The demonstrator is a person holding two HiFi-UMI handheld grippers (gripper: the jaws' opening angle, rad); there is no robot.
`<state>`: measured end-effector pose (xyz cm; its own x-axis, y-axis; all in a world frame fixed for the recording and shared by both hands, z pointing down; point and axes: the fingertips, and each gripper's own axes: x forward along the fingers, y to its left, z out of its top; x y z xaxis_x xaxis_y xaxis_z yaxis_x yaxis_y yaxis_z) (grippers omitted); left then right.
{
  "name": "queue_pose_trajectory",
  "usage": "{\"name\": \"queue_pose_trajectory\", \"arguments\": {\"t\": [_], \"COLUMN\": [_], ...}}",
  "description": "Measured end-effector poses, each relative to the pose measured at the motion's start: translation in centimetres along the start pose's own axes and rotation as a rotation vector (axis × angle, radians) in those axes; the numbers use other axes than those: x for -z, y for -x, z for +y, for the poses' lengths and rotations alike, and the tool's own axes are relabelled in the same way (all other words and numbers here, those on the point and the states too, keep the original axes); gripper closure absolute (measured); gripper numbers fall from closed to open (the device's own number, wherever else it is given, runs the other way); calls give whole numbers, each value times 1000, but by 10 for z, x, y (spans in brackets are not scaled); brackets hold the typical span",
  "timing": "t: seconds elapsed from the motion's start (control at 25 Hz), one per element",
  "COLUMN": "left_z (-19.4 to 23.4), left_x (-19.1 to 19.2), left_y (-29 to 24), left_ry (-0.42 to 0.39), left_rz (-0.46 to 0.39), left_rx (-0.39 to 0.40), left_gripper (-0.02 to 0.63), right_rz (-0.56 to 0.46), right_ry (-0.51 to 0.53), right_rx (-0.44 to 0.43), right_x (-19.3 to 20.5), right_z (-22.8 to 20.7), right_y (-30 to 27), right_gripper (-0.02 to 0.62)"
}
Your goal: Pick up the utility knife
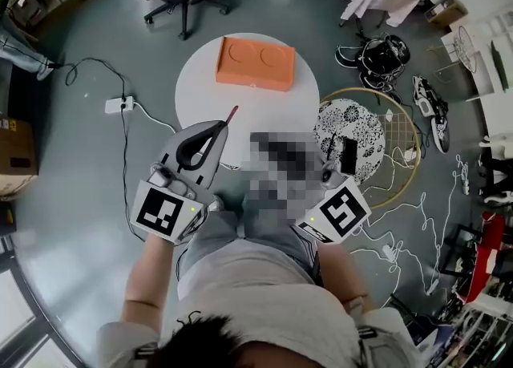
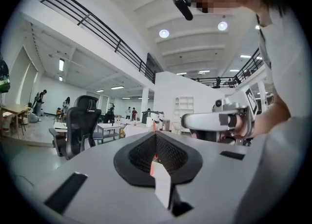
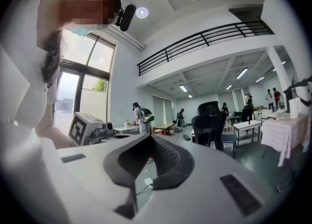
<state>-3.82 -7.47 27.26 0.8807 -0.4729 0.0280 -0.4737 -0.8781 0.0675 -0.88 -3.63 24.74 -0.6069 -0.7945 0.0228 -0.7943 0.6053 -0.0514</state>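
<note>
Over the round white table at frame centre, the left gripper clamps the utility knife so thinly that it could slip out, while the right gripper has its jaws together, empty.

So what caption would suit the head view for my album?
The left gripper holds a red-tipped utility knife near a round white table bearing an orange box.

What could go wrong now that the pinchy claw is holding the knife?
The left gripper pinches the utility knife in closed jaws with a thin end poking out; it might twist or slip and fall onto the white table. The knife is also close to the person's body, so a quick swing could poke them.
</note>
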Motion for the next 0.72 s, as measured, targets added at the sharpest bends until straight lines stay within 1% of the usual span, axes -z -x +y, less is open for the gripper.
{"name": "queue_pose_trajectory", "arguments": {"t": [0.12,0.32,0.52,0.72], "left_z": [-6,-17,-27,-33], "left_x": [-15,-36,-48,-54], "left_y": [13,29,39,49], "left_ry": [8,-9,-13,-17], "left_rz": [-40,-100,-122,-143], "left_rx": [36,89,118,138], "left_gripper": [598,598,598,598], "right_rz": [-13,-37,-46,-54], "right_ry": [18,35,48,61], "right_rx": [25,78,102,108], "right_x": [-6,-14,-22,-26], "right_z": [14,29,40,53], "right_y": [0,2,8,7], "right_gripper": [586,588,588,588]}}
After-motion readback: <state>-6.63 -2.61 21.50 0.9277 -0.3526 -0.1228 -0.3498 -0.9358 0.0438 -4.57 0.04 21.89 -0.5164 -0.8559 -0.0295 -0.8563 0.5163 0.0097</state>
